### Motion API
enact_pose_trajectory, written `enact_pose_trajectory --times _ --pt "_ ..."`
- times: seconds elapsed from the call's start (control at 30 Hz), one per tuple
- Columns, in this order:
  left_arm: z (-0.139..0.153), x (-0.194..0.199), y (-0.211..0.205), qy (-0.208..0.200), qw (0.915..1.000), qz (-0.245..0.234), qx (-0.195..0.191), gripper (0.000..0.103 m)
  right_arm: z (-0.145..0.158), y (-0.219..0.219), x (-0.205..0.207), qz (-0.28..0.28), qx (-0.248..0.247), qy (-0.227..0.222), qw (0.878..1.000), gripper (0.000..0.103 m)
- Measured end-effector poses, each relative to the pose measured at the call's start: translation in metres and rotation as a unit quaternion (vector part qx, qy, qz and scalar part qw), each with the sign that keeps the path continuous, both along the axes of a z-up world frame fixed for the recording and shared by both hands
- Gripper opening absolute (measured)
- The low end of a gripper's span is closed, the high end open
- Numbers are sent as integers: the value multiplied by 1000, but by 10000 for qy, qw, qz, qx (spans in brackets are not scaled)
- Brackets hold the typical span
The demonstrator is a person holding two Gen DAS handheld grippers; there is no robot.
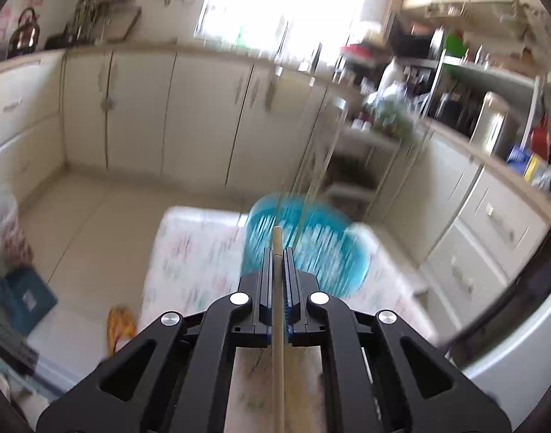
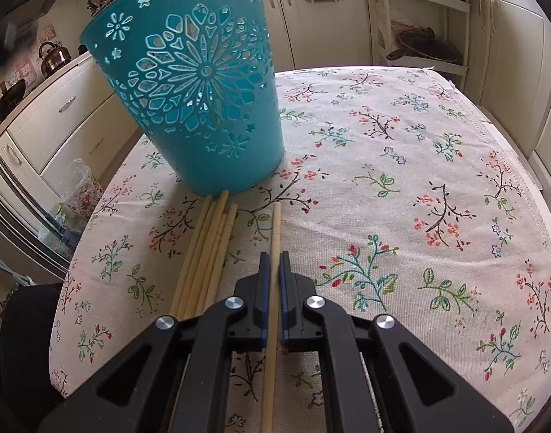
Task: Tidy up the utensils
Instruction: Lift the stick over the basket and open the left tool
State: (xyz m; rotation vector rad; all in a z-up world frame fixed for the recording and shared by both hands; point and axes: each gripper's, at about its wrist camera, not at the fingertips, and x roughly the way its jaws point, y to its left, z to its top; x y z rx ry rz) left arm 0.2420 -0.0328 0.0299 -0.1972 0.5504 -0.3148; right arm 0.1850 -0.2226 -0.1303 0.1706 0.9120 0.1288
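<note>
In the left wrist view my left gripper [image 1: 277, 252] is shut on a wooden chopstick [image 1: 277, 324] and is held high above the table, with the blurred turquoise cutout bin [image 1: 311, 249] below and ahead of its tip. In the right wrist view my right gripper [image 2: 274, 258] is shut on another wooden chopstick [image 2: 274, 231] that lies along the floral tablecloth [image 2: 401, 187]. A bundle of several chopsticks [image 2: 208, 252] lies just left of it. The turquoise bin [image 2: 199, 83] stands upright right beyond the bundle's far ends.
Cream kitchen cabinets [image 1: 138, 115] run along the far wall under a bright window [image 1: 286, 3]. A white shelf unit with a pan [image 2: 423, 36] stands beyond the table. A kettle [image 2: 53, 56] sits on the left counter. A plastic bag [image 2: 80, 191] lies below the table's left edge.
</note>
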Motion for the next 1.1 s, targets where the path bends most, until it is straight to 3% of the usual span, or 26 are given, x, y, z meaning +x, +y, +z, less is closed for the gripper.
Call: enact_pose_trajectory --times 0.3,0.5,0.73,1.1 --pt "62 60 -37 -899 9953 232 -287 5 -1 -7 4 -5 199 17 9998 6" --pt "42 106 -48 -848 9938 563 -441 5 -2 -13 6 -8 352 21 9994 6" --pt "6 116 -51 -564 9962 625 -241 5 -2 -17 7 -5 401 31 9992 6" --pt "19 109 -40 -629 9957 521 -436 5 -2 -12 6 -19 300 18 9995 6"
